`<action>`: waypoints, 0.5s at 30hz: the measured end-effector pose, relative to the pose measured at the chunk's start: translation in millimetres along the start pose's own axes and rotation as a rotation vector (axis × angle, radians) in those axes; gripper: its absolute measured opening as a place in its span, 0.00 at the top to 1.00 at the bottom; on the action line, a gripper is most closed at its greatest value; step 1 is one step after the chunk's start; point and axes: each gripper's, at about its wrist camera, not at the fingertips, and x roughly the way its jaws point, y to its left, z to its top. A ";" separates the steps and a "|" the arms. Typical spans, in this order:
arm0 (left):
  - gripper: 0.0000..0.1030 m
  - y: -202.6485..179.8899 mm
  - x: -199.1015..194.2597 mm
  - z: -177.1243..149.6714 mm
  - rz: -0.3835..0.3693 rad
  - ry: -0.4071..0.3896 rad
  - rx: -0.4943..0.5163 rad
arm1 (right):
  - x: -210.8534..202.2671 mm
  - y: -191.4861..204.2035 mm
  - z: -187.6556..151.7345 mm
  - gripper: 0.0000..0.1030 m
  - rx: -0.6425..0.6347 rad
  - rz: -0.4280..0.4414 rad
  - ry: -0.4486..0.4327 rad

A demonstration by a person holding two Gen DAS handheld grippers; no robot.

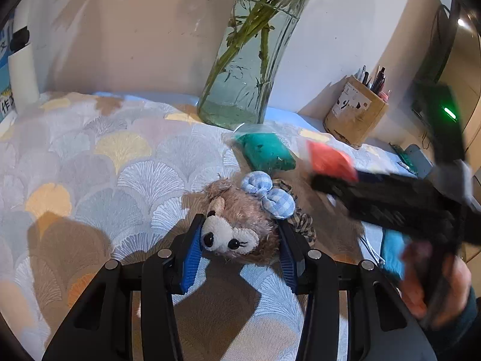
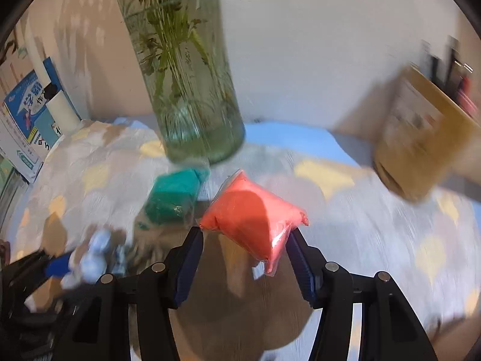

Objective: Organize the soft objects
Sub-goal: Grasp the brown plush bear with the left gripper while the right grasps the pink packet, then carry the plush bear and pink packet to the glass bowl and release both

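Observation:
In the left wrist view my left gripper is shut on a brown plush bear with a blue checked bow, held just over the patterned cloth. In the right wrist view my right gripper is shut on a bagged orange soft block, lifted above the cloth. A bagged green soft block lies on the cloth in front of the vase; it also shows in the left wrist view. The right gripper with the orange block shows blurred at the right of the left view.
A tall glass vase with green stems stands at the back by the wall. A cardboard pen holder stands at the back right. A white bottle and a blue booklet are at the back left.

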 end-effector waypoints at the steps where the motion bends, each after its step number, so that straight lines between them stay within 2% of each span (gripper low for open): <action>1: 0.59 -0.1 0.3 0.0 -0.002 0.004 -0.001 | -6.7 -1.2 -8.3 0.46 0.020 -0.021 0.017; 3: 0.58 0.9 1.3 0.8 -0.014 0.015 -0.006 | -15.5 -5.4 -24.7 0.45 0.069 -0.038 0.056; 4: 0.58 2.3 1.6 1.3 -0.022 0.020 -0.016 | -18.0 -8.6 -33.1 0.44 0.104 -0.009 0.073; 6: 0.46 7.7 0.1 1.0 -0.040 0.022 -0.052 | -18.0 -10.9 -45.8 0.37 0.150 0.066 0.094; 9: 0.32 17.0 -4.2 2.4 -0.051 -0.005 -0.109 | -35.4 1.3 -68.6 0.26 0.115 0.138 0.114; 11: 0.31 19.8 -5.1 2.8 -0.049 -0.010 -0.129 | -43.3 11.1 -76.9 0.24 0.072 0.214 0.124; 12: 0.31 19.8 -3.3 2.9 -0.049 -0.002 -0.132 | -48.2 15.0 -80.9 0.23 0.045 0.211 0.118; 13: 0.31 19.8 -1.3 3.2 -0.046 0.005 -0.131 | -53.0 18.4 -83.4 0.22 0.005 0.171 0.106; 15: 0.31 18.1 -0.9 3.1 -0.035 0.003 -0.119 | -56.5 22.6 -82.2 0.17 -0.071 0.051 0.064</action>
